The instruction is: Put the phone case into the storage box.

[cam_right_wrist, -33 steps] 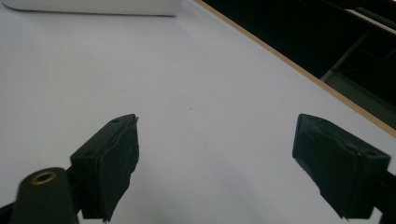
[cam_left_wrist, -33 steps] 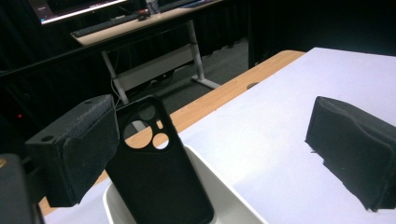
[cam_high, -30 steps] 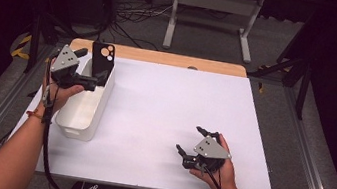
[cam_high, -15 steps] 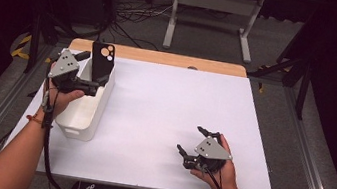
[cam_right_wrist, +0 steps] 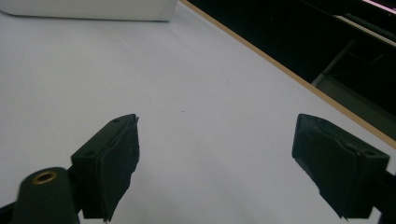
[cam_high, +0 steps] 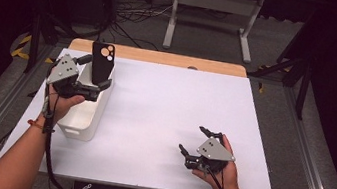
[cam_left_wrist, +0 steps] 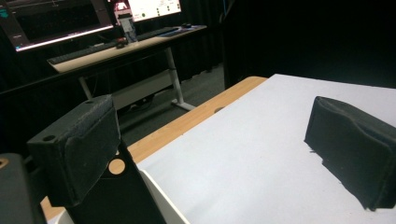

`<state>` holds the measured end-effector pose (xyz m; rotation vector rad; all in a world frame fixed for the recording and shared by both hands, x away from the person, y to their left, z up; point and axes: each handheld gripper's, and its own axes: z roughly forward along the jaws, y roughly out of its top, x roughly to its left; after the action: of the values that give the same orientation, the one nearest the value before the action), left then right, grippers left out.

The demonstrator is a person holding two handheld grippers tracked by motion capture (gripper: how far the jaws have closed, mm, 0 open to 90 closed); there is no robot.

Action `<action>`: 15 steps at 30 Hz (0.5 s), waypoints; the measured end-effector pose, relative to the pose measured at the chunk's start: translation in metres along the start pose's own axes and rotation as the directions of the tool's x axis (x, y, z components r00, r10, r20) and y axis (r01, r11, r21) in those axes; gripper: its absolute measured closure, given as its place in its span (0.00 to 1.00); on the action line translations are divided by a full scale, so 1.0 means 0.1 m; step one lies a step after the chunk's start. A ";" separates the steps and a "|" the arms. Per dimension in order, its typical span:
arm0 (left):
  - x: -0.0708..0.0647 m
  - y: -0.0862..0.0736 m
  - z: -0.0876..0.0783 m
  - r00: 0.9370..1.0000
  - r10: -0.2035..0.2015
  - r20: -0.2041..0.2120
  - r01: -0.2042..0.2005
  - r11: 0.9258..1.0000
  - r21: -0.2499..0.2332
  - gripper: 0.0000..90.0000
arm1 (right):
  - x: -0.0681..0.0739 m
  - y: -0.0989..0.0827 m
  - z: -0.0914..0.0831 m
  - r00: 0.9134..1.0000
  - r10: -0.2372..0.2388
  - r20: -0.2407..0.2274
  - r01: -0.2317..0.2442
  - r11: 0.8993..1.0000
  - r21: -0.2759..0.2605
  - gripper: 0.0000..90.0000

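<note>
A black phone case (cam_high: 101,62) with round camera cut-outs stands upright at the far end of a white bin (cam_high: 78,129) on the left of the white table (cam_high: 170,105). My left gripper (cam_high: 94,72) hovers over the bin, open, with its jaws wide on either side of the case. In the left gripper view the case (cam_left_wrist: 116,196) lies against the left jaw, beside the bin's rim (cam_left_wrist: 163,196), while the left gripper (cam_left_wrist: 215,149) is wide open. My right gripper (cam_high: 191,138) rests low near the front right of the table, open and holding nothing (cam_right_wrist: 229,158).
A wooden strip (cam_high: 157,57) runs along the table's far edge. Beyond it stand a metal frame (cam_high: 207,24) and cables on the floor. A desk with monitors (cam_left_wrist: 93,28) sits farther off. The white bin (cam_right_wrist: 93,9) shows far ahead of the right gripper.
The left gripper has drifted slightly towards the person, jaws still open around the case. The right gripper has barely moved.
</note>
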<state>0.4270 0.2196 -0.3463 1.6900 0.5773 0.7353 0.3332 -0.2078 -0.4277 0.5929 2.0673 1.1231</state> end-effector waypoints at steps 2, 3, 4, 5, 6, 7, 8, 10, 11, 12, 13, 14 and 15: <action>-0.03 0.00 0.00 1.000 0.007 0.000 -0.007 1.000 0.004 0.04 | 0.00 0.00 0.00 1.000 0.001 0.000 -0.001 1.000 -0.002 0.18; -0.04 0.01 0.00 1.000 0.007 -0.002 -0.007 1.000 -0.002 0.04 | 0.00 0.01 0.00 1.000 0.001 -0.001 -0.001 1.000 -0.003 0.18; -0.05 0.01 -0.01 1.000 0.012 -0.004 -0.012 1.000 0.000 0.04 | 0.00 0.01 0.00 1.000 0.000 -0.001 0.000 1.000 -0.002 0.18; -0.07 0.01 -0.01 1.000 0.013 -0.002 -0.013 1.000 -0.004 0.05 | 0.00 0.01 0.00 1.000 0.000 -0.001 0.000 1.000 -0.002 0.18; -0.08 0.01 -0.02 1.000 0.014 0.002 -0.014 1.000 -0.006 0.05 | 0.00 0.01 0.00 1.000 0.001 -0.002 -0.001 1.000 -0.001 0.17; -0.10 0.02 -0.02 1.000 0.014 0.006 -0.014 1.000 -0.005 0.05 | 0.00 0.01 0.00 1.000 0.001 -0.002 -0.001 1.000 -0.002 0.18; -0.10 0.02 -0.02 1.000 0.014 0.006 -0.014 1.000 -0.005 0.05 | 0.00 0.01 0.00 1.000 0.002 -0.002 -0.002 1.000 -0.003 0.17; -0.13 0.02 -0.03 1.000 0.015 0.015 -0.015 1.000 -0.008 0.05 | 0.01 0.01 -0.01 1.000 0.004 -0.002 -0.004 1.000 -0.004 0.18; -0.14 0.03 -0.04 1.000 0.019 0.020 -0.018 1.000 -0.005 0.05 | 0.01 0.02 -0.01 1.000 0.006 -0.003 -0.006 1.000 -0.004 0.18; -0.15 0.03 -0.04 1.000 0.019 0.019 -0.019 1.000 -0.007 0.05 | 0.01 0.02 -0.01 1.000 0.006 -0.003 -0.006 1.000 -0.004 0.18; -0.17 0.04 -0.06 0.999 0.025 0.024 -0.025 1.000 -0.005 0.05 | 0.01 0.02 -0.01 1.000 0.004 -0.002 -0.004 1.000 -0.004 0.18; -0.19 0.04 -0.06 0.999 0.028 0.025 -0.027 1.000 -0.010 0.05 | 0.00 0.02 -0.02 1.000 0.005 -0.001 -0.005 1.000 -0.005 0.18; -0.20 0.04 -0.07 0.999 0.033 0.028 -0.033 0.999 -0.006 0.05 | 0.00 0.02 -0.02 1.000 0.006 -0.001 -0.006 1.000 -0.007 0.18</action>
<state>0.4083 0.2087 -0.3447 1.7054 0.5284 0.7348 0.3318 -0.2074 -0.4253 0.5957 2.0632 1.1340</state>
